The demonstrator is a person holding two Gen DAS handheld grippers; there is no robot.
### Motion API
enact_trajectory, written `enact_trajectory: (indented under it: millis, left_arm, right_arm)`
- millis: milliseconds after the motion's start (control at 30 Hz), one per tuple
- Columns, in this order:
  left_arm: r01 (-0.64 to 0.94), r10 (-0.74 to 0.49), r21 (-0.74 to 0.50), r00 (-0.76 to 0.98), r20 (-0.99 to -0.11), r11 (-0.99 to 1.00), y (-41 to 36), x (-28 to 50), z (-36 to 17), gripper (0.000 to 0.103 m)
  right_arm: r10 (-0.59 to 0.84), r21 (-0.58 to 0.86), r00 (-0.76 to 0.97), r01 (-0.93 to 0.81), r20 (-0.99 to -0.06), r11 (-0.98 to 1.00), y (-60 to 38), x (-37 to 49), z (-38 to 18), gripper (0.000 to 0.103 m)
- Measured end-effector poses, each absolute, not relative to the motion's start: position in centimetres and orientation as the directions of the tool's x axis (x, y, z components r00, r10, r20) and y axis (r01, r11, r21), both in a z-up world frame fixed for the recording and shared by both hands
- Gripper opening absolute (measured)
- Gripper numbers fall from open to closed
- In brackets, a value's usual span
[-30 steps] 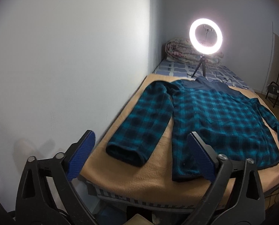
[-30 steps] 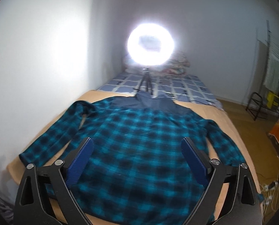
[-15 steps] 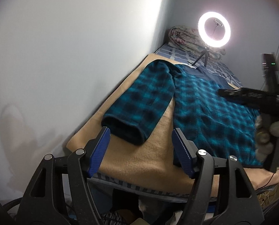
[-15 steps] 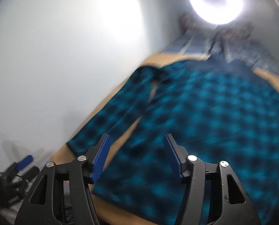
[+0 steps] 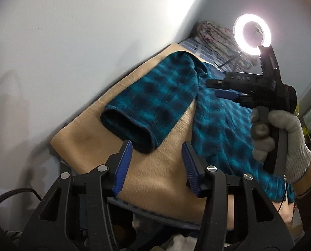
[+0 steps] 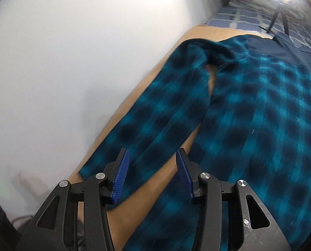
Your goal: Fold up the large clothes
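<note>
Teal-and-black checked fleece shirt [image 5: 228,125] lies flat on tan blanket [image 5: 165,171] over bed, its sleeve [image 6: 155,121] near wall. Your left claw [image 5: 156,167] and right claw [image 6: 151,173] are both closing, nothing between pads yet. Fabric looks soft, thick, floppy: take sleeve at cuff [image 5: 126,133], pinch deep.

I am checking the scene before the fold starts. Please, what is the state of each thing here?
Plaid shirt: spread flat, unfolded.
Sleeve: flat beside the body, cuff nearest.
Ring light: on.
Left gripper: closing, nothing between its jaws.
Right gripper: closing over the sleeve, no grip yet.
</note>
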State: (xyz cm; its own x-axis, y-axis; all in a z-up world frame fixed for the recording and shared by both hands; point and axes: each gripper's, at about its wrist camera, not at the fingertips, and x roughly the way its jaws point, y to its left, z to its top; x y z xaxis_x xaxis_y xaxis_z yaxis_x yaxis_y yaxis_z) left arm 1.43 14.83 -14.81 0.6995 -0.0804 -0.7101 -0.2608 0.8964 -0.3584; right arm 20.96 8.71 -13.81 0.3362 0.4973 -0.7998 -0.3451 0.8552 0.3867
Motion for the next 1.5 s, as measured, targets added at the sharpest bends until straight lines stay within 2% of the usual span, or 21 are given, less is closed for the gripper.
enact_trajectory:
  millis: [167, 467, 600, 667, 733, 767, 800, 833, 867, 900, 1000, 1233, 1333, 1433, 1467, 1500]
  left_arm:
    - [-0.329, -0.120, -0.430, 0.662, -0.740, 0.841, 15.7, 3.7, -17.4, 0.050]
    - [-0.390, -0.090, -0.422, 0.638, -0.765, 0.818, 16.5, 7.0, -19.1, 0.050]
    - [-0.410, -0.088, -0.423, 0.626, -0.775, 0.808, 16.7, 8.6, -20.1, 0.050]
    - [-0.414, -0.073, -0.407, 0.623, -0.779, 0.814, 16.6, 9.3, -20.4, 0.050]
    - [-0.421, -0.055, -0.389, 0.618, -0.785, 0.820, 16.7, 10.1, -20.7, 0.050]
    - [-0.425, -0.051, -0.387, 0.616, -0.786, 0.818, 16.9, 10.3, -21.0, 0.050]
    - [-0.428, -0.056, -0.395, 0.618, -0.784, 0.813, 17.1, 10.6, -21.3, 0.035]
    - [-0.428, -0.072, -0.410, 0.617, -0.784, 0.805, 17.3, 10.8, -21.7, 0.011]
    - [-0.430, -0.081, -0.420, 0.614, -0.785, 0.799, 17.5, 11.0, -22.1, 0.004]
    - [-0.431, -0.082, -0.423, 0.617, -0.783, 0.797, 17.6, 10.9, -22.2, 0.004]
    - [-0.415, -0.064, -0.415, 0.640, -0.766, 0.810, 17.5, 10.4, -21.7, 0.003]
    - [-0.345, -0.062, -0.425, 0.712, -0.700, 0.837, 16.8, 8.3, -18.5, 0.002]
    - [-0.303, -0.044, -0.381, 0.731, -0.681, 0.873, 15.8, 7.1, -17.2, 0.002]
    - [-0.273, -0.059, -0.383, 0.744, -0.665, 0.883, 15.0, 5.9, -16.9, 0.002]
    - [-0.255, -0.079, -0.386, 0.740, -0.668, 0.886, 14.3, 5.7, -17.1, 0.002]
    - [-0.237, -0.093, -0.380, 0.732, -0.675, 0.894, 13.7, 5.8, -17.3, 0.002]
  right_arm:
    - [0.485, 0.400, 0.338, -0.292, -0.807, 0.869, 7.1, 25.8, -14.8, 0.045]
    - [0.509, 0.460, 0.338, -0.218, -0.792, 0.861, 6.6, 34.0, -16.7, 0.045]
    - [0.471, 0.424, 0.341, -0.206, -0.814, 0.882, 7.6, 36.6, -18.1, 0.045]
    - [0.460, 0.415, 0.337, -0.199, -0.822, 0.888, 7.8, 37.4, -18.8, 0.039]
    - [0.452, 0.410, 0.324, -0.192, -0.831, 0.892, 8.0, 38.1, -19.7, 0.029]
    - [0.451, 0.411, 0.319, -0.189, -0.834, 0.892, 8.1, 38.3, -20.0, 0.027]
    - [0.453, 0.413, 0.315, -0.188, -0.834, 0.891, 8.1, 38.5, -20.2, 0.025]
    - [0.453, 0.412, 0.313, -0.188, -0.835, 0.891, 8.1, 38.7, -20.5, 0.020]
    - [0.452, 0.411, 0.311, -0.191, -0.836, 0.891, 8.2, 38.9, -20.6, 0.017]
    - [0.452, 0.409, 0.307, -0.196, -0.837, 0.891, 8.3, 39.1, -20.8, 0.010]
    - [0.459, 0.413, 0.297, -0.206, -0.837, 0.887, 8.4, 39.4, -21.0, 0.006]
    - [0.486, 0.430, 0.325, -0.232, -0.811, 0.873, 7.3, 38.7, -18.8, 0.004]
    - [0.493, 0.426, 0.338, -0.257, -0.801, 0.868, 7.1, 38.3, -17.6, 0.004]
    - [0.560, 0.503, 0.333, -0.247, -0.759, 0.828, 5.9, 37.9, -17.2, 0.004]
    - [0.548, 0.489, 0.333, -0.248, -0.768, 0.836, 5.8, 37.7, -17.4, 0.004]
    - [0.484, 0.416, 0.330, -0.258, -0.810, 0.872, 6.0, 37.5, -17.9, 0.004]
